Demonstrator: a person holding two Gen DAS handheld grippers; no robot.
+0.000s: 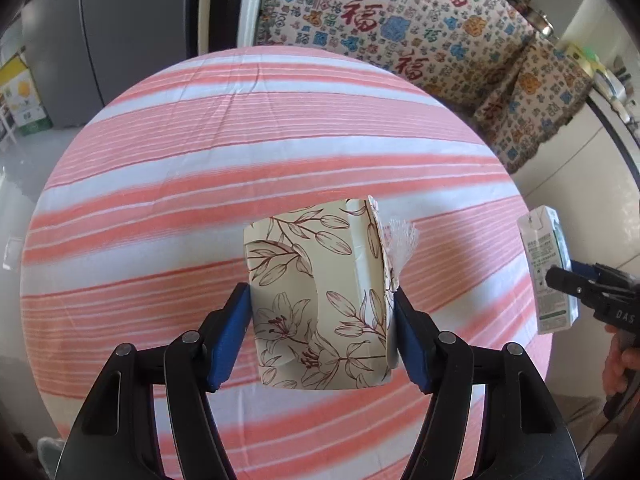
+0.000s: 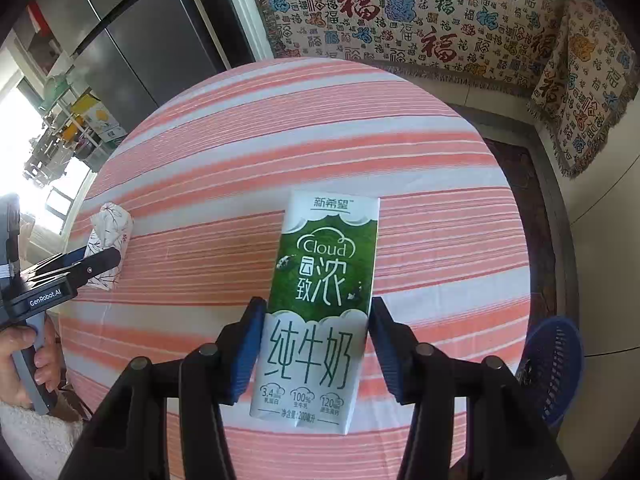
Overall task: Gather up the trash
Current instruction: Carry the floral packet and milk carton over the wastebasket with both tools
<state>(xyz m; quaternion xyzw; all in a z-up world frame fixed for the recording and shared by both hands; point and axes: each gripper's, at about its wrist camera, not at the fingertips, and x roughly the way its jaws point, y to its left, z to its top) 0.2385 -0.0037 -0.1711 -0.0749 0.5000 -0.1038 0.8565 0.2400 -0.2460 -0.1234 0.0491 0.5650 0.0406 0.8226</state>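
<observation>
My left gripper (image 1: 322,308) is shut on a cream tissue box with a brown flower print (image 1: 316,292), held above the round table; a tuft of clear plastic sticks out of its right side. It also shows at the left of the right wrist view (image 2: 108,240). My right gripper (image 2: 318,322) is shut on a green and white milk carton (image 2: 320,304), held upright above the table. The carton also shows at the right edge of the left wrist view (image 1: 548,268).
The round table has a pink and white striped cloth (image 1: 240,160). A blue plastic basket (image 2: 556,368) stands on the floor at the table's right. A patterned cloth covers a bench (image 2: 440,20) behind the table. A grey fridge (image 2: 132,40) stands at the back left.
</observation>
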